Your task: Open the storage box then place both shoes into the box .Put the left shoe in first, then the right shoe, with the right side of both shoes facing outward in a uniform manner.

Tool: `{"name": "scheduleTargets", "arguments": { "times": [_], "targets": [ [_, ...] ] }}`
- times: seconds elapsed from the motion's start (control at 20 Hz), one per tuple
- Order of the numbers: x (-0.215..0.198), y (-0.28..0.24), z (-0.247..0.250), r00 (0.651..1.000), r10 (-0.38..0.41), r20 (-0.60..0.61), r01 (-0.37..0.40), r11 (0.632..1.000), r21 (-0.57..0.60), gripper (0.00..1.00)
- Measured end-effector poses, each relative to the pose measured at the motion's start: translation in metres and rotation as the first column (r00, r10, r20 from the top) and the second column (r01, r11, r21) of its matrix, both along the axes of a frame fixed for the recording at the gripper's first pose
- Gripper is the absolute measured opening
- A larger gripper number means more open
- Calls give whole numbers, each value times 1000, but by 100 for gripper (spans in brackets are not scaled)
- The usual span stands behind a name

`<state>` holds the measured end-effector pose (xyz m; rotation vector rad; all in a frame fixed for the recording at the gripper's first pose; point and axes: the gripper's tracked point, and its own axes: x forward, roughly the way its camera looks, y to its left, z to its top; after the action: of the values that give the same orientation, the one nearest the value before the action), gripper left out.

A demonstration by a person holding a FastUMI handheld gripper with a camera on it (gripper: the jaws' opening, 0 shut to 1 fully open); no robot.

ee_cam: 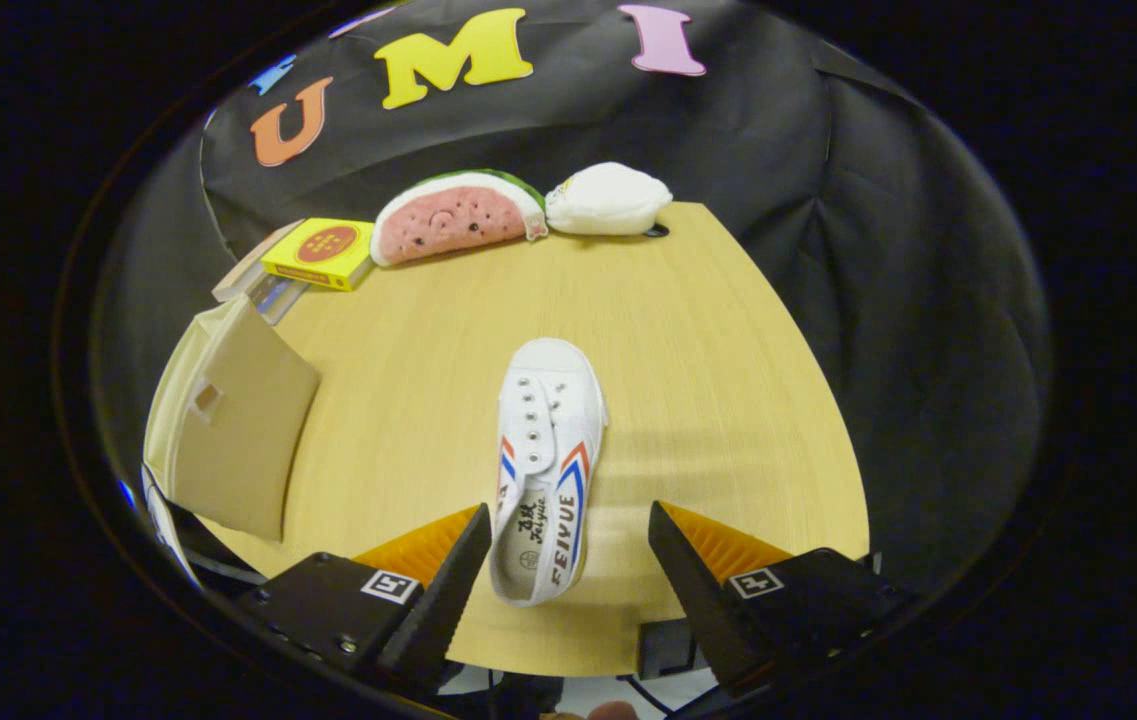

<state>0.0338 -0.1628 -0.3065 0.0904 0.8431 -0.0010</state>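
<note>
The claw hangs spread wide and empty, the white sneaker lying on the table with its heel between the fingers and its long axis running straight ahead, toe toward the frame's upper middle.

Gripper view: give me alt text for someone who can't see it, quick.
The open gripper hovers over a white shoe on a wooden table, the shoe's heel end between the fingers, neither touching it. The beige storage box, lid raised, stands left of the shoe. Beyond lie a yellow box, a watermelon plush and a white pouch.
</note>
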Motion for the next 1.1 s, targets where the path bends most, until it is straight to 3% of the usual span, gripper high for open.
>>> {"name": "scheduleTargets", "arguments": {
  "times": [0.2, 0.3, 0.4, 0.55, 0.65, 0.75, 0.8, 0.9, 0.95, 1.1],
  "targets": [
    [24, 0, -25, 999, 15, -49, -12, 998, 60, 95],
    [30, -1, -32, 998, 19, -67, -14, 997, 77, 82],
    [35, 1, -37, 997, 22, -80, -13, 995, 99, 81],
    [34, 7, -45, 993, 25, -114, -9, 990, 142, 55],
    [33, 8, -50, 990, 29, -139, -7, 987, 160, 53],
    [34, 12, -49, 987, 23, -157, 9, 980, 197, 36],
    [33, 9, -45, 986, 21, -164, 11, 981, 192, 36],
    [34, 7, -51, 985, 12, -170, 21, 981, 192, 25],
    [35, 5, -47, 986, 1, -168, 33, 979, 203, 13],
    [33, 1, -43, 986, -28, -167, 67, 969, 236, 1]
  ]
}}
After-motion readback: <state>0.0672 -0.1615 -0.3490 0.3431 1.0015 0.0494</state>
